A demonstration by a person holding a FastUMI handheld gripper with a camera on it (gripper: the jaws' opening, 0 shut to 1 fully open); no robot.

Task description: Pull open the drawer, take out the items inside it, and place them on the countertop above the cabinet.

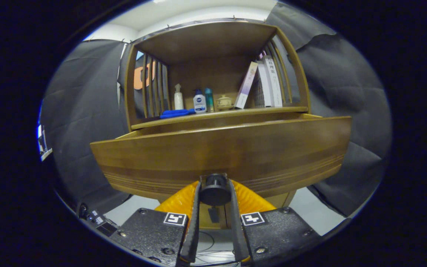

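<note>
While the tool (pixel 215 193) squeezes the drawer's knob (pixel 215 190) from both sides, the drawer (pixel 221 155) sticks out a little from the cabinet, below the desk (pixel 217 115) with bottles (pixel 199 102) and books (pixel 269 81).

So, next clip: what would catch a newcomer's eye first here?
The wide wooden drawer front, pulled out from the cabinet and looming just beyond the fingers. The gripper is shut on its round dark knob, a finger pressing on each side. Above, the countertop holds bottles, a blue cloth and leaning books.
</note>
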